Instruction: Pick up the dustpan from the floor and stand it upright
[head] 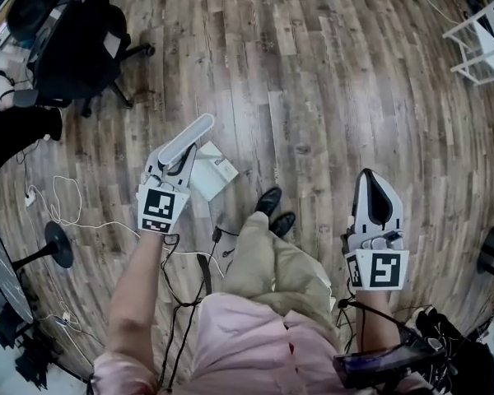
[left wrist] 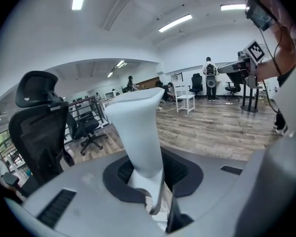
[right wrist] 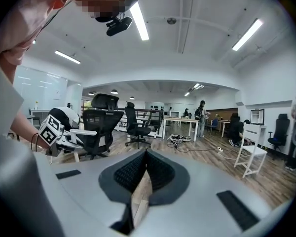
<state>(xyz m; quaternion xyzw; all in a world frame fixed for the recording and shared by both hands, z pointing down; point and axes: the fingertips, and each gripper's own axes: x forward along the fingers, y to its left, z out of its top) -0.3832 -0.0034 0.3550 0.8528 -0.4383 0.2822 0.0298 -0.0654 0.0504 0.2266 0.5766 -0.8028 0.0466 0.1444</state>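
The white dustpan's long handle (head: pixel 191 135) runs up and to the right out of my left gripper (head: pixel 176 161), which is shut on it. Its pan (head: pixel 213 172) hangs just right of the gripper, off the wooden floor. In the left gripper view the handle (left wrist: pixel 137 132) rises thick and pale between the two dark pads (left wrist: pixel 180 169), tilted a little left, and hides much of the room behind. My right gripper (head: pixel 372 184) is held out at the right, apart from the dustpan. Its jaws meet in the right gripper view (right wrist: pixel 145 158) with nothing between them.
A black office chair (head: pixel 81 49) stands at the upper left and a white chair (head: pixel 480 43) at the upper right. White cables (head: pixel 66 206) and a black round stand base (head: pixel 59 245) lie at the left. The person's black shoes (head: pixel 273 211) are between the grippers.
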